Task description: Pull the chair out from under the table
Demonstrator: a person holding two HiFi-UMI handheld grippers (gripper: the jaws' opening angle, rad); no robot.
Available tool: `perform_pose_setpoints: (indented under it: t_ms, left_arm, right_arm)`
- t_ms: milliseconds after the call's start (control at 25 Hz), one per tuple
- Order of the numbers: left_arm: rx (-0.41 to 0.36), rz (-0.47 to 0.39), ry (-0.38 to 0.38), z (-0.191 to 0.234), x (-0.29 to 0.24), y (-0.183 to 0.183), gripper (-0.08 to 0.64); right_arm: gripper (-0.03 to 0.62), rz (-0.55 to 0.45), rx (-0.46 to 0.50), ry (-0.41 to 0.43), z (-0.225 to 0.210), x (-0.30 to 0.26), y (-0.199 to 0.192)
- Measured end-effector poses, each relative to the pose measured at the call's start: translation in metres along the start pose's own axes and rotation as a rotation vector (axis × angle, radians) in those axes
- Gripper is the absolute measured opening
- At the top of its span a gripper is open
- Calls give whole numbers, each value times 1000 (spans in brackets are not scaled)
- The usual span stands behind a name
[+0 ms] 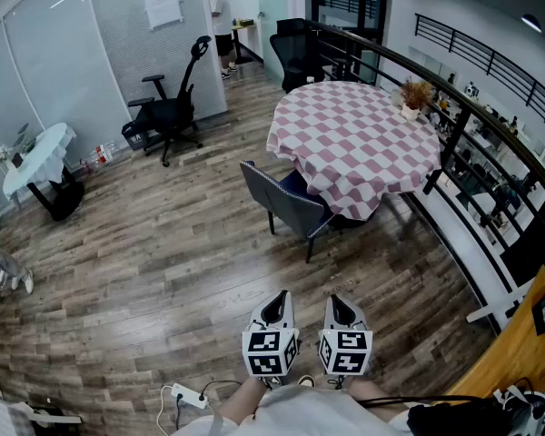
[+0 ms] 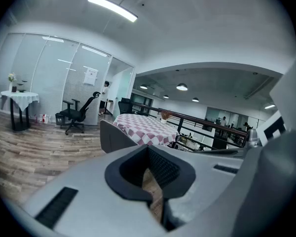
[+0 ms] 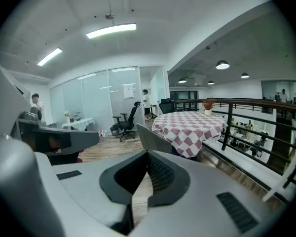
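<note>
A dark grey-blue chair (image 1: 286, 203) stands with its seat tucked under the round table (image 1: 354, 139), which wears a red-and-white checked cloth. The chair's back faces me. My left gripper (image 1: 271, 309) and right gripper (image 1: 342, 312) hang side by side low in the head view, well short of the chair, over the wood floor. In the left gripper view the gripper (image 2: 150, 177) is shut and empty, with the chair (image 2: 116, 137) and the table (image 2: 143, 127) ahead. The right gripper (image 3: 145, 179) is likewise shut on nothing, and the chair (image 3: 155, 141) stands before the table (image 3: 187, 125).
A black office chair (image 1: 168, 112) stands at the back left, near a small white-clothed table (image 1: 41, 157). A dark railing (image 1: 454, 116) runs along the right. A dried plant (image 1: 413, 94) sits on the checked table. A person (image 1: 220, 16) stands far back. A power strip (image 1: 186, 395) lies by my feet.
</note>
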State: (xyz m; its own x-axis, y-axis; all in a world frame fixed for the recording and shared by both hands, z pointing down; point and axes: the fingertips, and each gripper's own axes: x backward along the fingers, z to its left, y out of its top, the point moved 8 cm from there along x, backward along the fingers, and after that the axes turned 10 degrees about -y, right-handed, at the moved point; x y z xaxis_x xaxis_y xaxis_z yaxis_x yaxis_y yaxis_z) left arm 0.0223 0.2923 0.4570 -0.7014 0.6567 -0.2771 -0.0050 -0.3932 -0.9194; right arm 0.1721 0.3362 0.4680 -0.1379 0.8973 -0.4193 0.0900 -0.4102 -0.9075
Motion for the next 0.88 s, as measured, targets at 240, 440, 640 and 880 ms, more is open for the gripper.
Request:
perform_pose_setpoints:
  t_ms: [240, 440, 640, 880]
  left_arm:
    - [2, 2, -2, 3, 0, 1, 3]
    - [5, 1, -2, 12, 3, 2, 3]
    - [18, 0, 10, 26, 9, 4, 3]
    - [18, 0, 12, 53, 19, 7, 3]
  right_arm:
    - [17, 4, 0, -3, 2, -1, 1]
    - [17, 17, -9, 4, 10, -6, 0]
    - [18, 18, -12, 11, 24, -11, 3]
    - [18, 20, 2, 1, 50, -21, 7]
